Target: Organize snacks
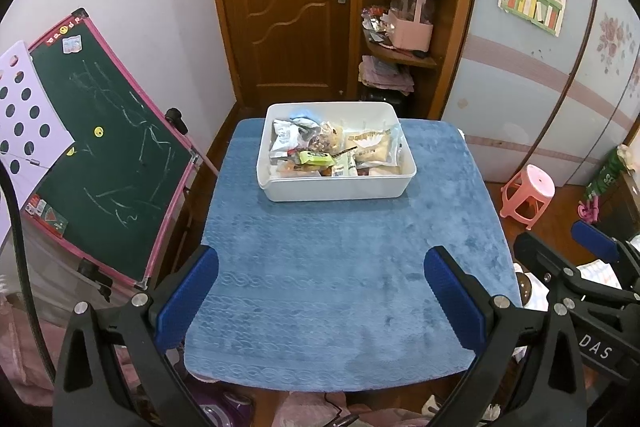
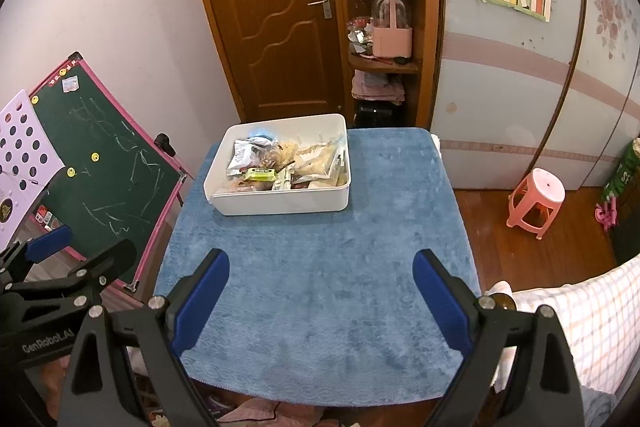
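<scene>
The left gripper (image 1: 320, 301) and right gripper (image 2: 320, 301) both gape wide with nothing in them, and the white box (image 1: 340, 189) of snacks (image 1: 332, 149) sits far ahead of them on the blue cloth (image 1: 344, 267).

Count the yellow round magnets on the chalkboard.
3 show in the right wrist view: one at the chalkboard's top left corner, two mid-board. The white perforated panel may hide more.

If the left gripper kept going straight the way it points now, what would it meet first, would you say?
Probably the white bin of snacks. The left gripper is open, over bare blue cloth, with nothing between; depth is hard to judge.
</scene>
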{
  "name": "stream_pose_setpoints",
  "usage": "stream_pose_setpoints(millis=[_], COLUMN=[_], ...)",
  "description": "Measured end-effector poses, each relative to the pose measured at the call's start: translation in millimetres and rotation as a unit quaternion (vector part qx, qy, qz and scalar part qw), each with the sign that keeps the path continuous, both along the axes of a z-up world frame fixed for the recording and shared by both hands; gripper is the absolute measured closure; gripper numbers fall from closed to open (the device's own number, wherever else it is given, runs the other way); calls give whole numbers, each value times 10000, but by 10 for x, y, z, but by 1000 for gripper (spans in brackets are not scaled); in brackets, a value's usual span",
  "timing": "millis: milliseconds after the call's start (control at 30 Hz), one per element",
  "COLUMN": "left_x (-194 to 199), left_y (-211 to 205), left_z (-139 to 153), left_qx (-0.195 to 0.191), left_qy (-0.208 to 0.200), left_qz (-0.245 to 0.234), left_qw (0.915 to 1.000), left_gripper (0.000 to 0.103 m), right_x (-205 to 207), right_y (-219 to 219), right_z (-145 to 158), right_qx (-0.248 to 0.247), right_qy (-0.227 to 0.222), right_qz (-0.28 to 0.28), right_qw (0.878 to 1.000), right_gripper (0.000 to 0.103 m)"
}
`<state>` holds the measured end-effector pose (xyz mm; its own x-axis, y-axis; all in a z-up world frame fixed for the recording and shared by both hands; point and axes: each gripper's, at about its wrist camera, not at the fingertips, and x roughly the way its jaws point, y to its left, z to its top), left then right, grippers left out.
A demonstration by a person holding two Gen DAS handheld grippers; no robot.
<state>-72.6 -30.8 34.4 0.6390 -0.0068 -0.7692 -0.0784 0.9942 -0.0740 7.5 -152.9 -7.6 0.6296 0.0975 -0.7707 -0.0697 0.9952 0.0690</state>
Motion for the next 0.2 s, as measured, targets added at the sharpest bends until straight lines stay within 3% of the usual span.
stream_pose_setpoints(millis=[200], left_x=[16], left_y=[-28], left_z=[3], left_qx=[-8], left_qy=[12], left_qz=[-25], left_qw=[10000], left_gripper=[1], right_x=[8], right_y=[-35], right_z=[-23], right_qx=[32], right_qy=[23], right_qz=[-41], right_qw=[10000], right_gripper=[9])
